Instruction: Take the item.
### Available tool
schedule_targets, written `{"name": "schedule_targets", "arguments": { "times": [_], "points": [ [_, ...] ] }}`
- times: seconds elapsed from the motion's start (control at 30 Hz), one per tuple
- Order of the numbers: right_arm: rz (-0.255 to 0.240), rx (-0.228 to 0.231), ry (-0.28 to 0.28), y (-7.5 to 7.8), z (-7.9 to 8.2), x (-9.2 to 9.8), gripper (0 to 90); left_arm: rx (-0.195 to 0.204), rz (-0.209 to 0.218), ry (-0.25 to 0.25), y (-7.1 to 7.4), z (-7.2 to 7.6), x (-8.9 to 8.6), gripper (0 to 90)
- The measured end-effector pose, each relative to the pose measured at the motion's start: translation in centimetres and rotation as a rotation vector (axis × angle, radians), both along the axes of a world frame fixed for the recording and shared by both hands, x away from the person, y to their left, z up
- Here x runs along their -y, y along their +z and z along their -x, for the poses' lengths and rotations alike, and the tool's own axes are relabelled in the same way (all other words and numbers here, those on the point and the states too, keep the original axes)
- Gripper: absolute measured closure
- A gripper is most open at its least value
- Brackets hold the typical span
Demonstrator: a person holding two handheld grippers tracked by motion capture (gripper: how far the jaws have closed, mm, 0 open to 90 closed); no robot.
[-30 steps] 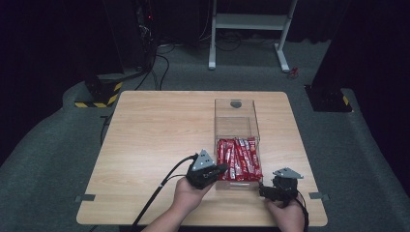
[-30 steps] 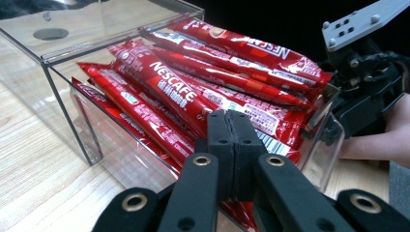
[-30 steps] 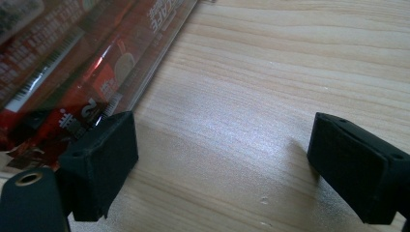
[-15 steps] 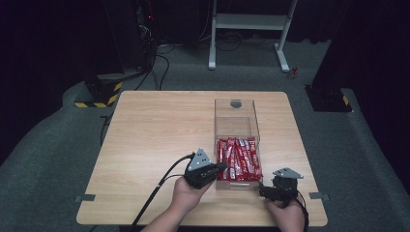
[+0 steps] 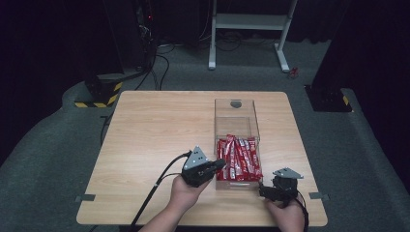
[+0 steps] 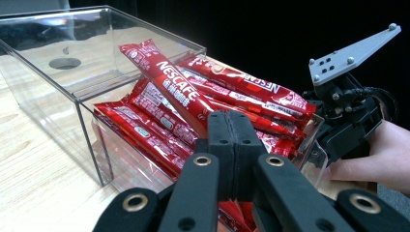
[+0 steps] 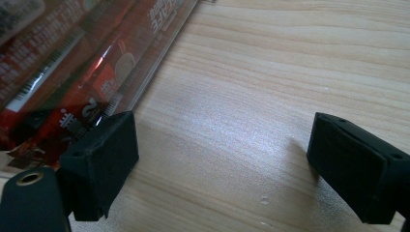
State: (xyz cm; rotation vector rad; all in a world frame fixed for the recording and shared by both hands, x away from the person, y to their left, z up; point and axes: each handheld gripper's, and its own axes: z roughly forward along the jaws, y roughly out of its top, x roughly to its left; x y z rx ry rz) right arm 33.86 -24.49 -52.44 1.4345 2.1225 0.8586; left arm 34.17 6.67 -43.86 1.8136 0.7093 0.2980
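Observation:
A clear plastic box point(image 5: 235, 108) stands right of the table's middle, its near half packed with red Nescafe sachets point(image 5: 239, 159). My left gripper point(image 5: 220, 165) reaches over the box's near left corner with its jaws shut point(image 6: 233, 140). One sachet point(image 6: 167, 79) lies slanted across the pile; its near end runs behind the jaws, and I cannot tell whether it is pinched. My right gripper point(image 5: 265, 191) rests on the wood at the box's near right corner. It is open point(image 7: 217, 164) with bare table between the pads, the left pad point(image 7: 104, 159) against the box wall point(image 7: 145, 72).
The box's far half holds no sachets and has a round hole point(image 5: 236, 104) in its end wall. Bare wooden tabletop point(image 5: 154, 130) spreads to the left. A cable point(image 5: 154, 186) trails from the left gripper over the near edge. White desk legs point(image 5: 249, 29) stand beyond the table.

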Motion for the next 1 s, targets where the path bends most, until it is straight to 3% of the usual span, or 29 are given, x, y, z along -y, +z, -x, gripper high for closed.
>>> {"name": "schedule_targets", "arguments": {
  "times": [1.0],
  "points": [
    [-0.001,-0.001,-0.002,0.0,0.0,0.0,10.7,0.044,0.038,0.000,1.4,0.1,-1.7,89.8]
  ]
}}
